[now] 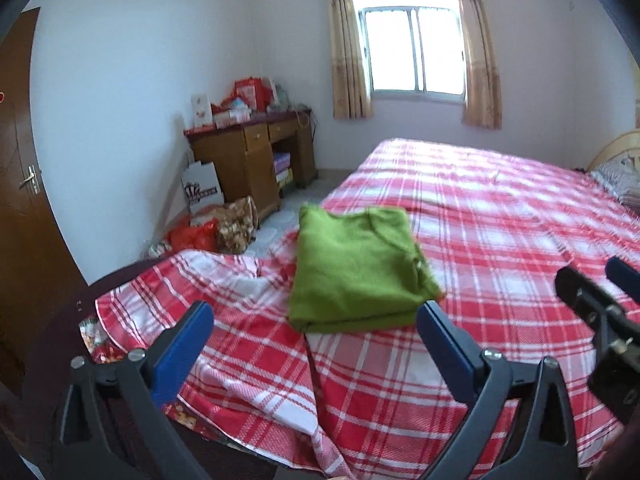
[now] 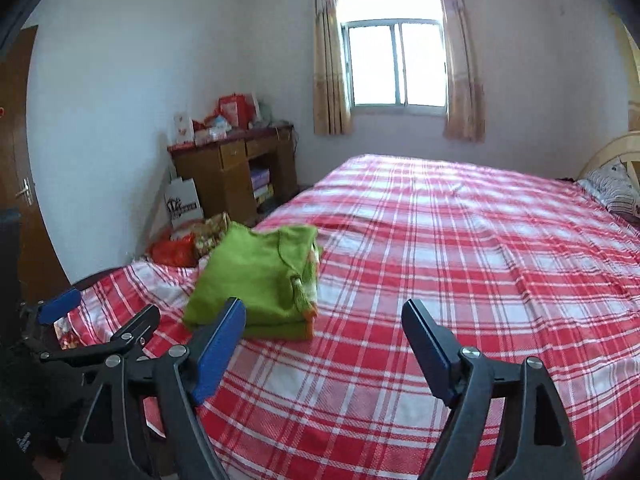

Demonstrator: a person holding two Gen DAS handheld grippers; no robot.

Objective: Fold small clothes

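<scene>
Garment: a green top is seen lying on the red-and-white checked bed, near the bed's left edge — already folded into a compact, layered rectangle, with an orange-trimmed edge showing at one side.
Done so far: the folding of this piece is judged complete; no loose sleeve or hem is seen trailing out.
Left to do: no other small clothes are visible on the bed, so what remains cannot be told from these views.
Left tongs: spread wide, nothing between the blue pads, held above and short of the garment — not touching it.
Right tongs: likewise spread and empty, just beside the folded top, clear of it.
Writing: a white paper bag by the wooden desk carries a dark printed logo, too blurred to be read.
Other labels: red packages on the desk show print that cannot be made out.
</scene>
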